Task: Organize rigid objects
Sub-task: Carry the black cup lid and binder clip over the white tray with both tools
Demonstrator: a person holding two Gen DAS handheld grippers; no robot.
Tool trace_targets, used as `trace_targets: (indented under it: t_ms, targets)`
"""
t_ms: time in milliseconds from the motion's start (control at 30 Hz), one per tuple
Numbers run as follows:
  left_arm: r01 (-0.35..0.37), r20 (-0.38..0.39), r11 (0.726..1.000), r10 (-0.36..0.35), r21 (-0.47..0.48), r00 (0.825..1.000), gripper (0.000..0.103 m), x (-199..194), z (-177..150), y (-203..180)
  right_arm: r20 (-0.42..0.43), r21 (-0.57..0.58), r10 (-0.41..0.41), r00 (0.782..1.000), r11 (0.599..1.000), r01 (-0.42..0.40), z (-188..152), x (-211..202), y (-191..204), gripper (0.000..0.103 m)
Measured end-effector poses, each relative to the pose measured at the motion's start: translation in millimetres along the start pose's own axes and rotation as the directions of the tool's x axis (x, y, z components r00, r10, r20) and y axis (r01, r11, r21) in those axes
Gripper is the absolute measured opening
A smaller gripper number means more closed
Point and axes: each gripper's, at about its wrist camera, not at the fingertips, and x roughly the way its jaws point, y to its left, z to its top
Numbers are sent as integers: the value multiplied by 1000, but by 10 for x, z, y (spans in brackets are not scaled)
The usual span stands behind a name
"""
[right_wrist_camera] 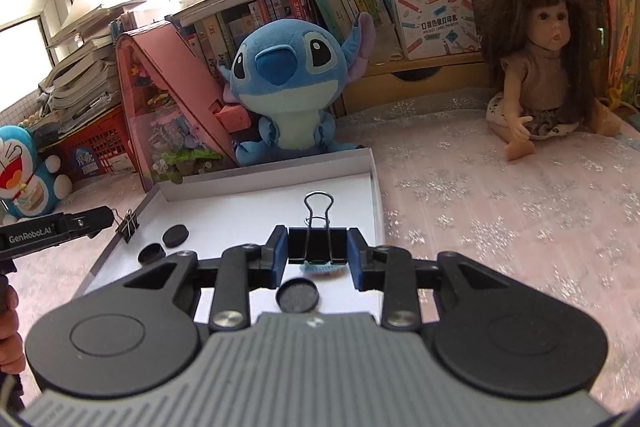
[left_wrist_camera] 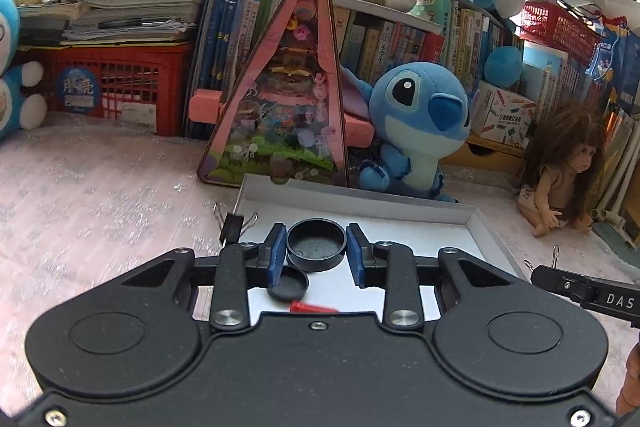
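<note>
A shallow white box lid [left_wrist_camera: 400, 205] [right_wrist_camera: 264, 173] lies on the pink tablecloth. In the left wrist view my left gripper [left_wrist_camera: 317, 251] is shut on a black round cap [left_wrist_camera: 316, 245], held just above the lid. A second black cap [left_wrist_camera: 288, 287] and a red piece [left_wrist_camera: 310, 307] lie below it. In the right wrist view my right gripper [right_wrist_camera: 317, 251] is shut on a large black binder clip [right_wrist_camera: 317, 245] over the lid's right part. Black caps [right_wrist_camera: 175, 235] [right_wrist_camera: 151, 253] [right_wrist_camera: 298, 295] and a light blue piece [right_wrist_camera: 320, 268] lie in the lid. A small binder clip [right_wrist_camera: 129, 225] [left_wrist_camera: 233, 225] sits at the lid's left edge.
A blue Stitch plush [left_wrist_camera: 416, 123] [right_wrist_camera: 288, 83] and a pink triangular dollhouse [left_wrist_camera: 280, 99] stand right behind the lid. A doll [right_wrist_camera: 548, 63] sits to the right. Red crates [left_wrist_camera: 116, 87], stacked books and a Doraemon plush [right_wrist_camera: 24, 171] line the back and left.
</note>
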Motion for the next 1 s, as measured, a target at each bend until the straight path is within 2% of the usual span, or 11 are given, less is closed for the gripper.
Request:
trace_targets:
  t_ms: [167, 467, 800, 1000]
  targets:
    - [-6, -70, 1000, 5, -13, 998, 30, 330, 189, 11, -36, 50, 20, 999, 999, -18, 177, 208, -46, 36]
    - [-56, -137, 998, 58, 18, 989, 30, 843, 197, 73, -86, 42, 17, 996, 999, -13, 250, 546, -55, 36]
    - [-79, -116, 990, 93, 119, 989, 30, 1057, 40, -32, -75, 34, 6, 997, 999, -3, 197, 865, -60, 36]
    - [-82, -120, 987, 98, 137, 988, 30, 1104, 2, -43, -58, -25, -15, 998, 1000, 13, 120, 965, 42, 36]
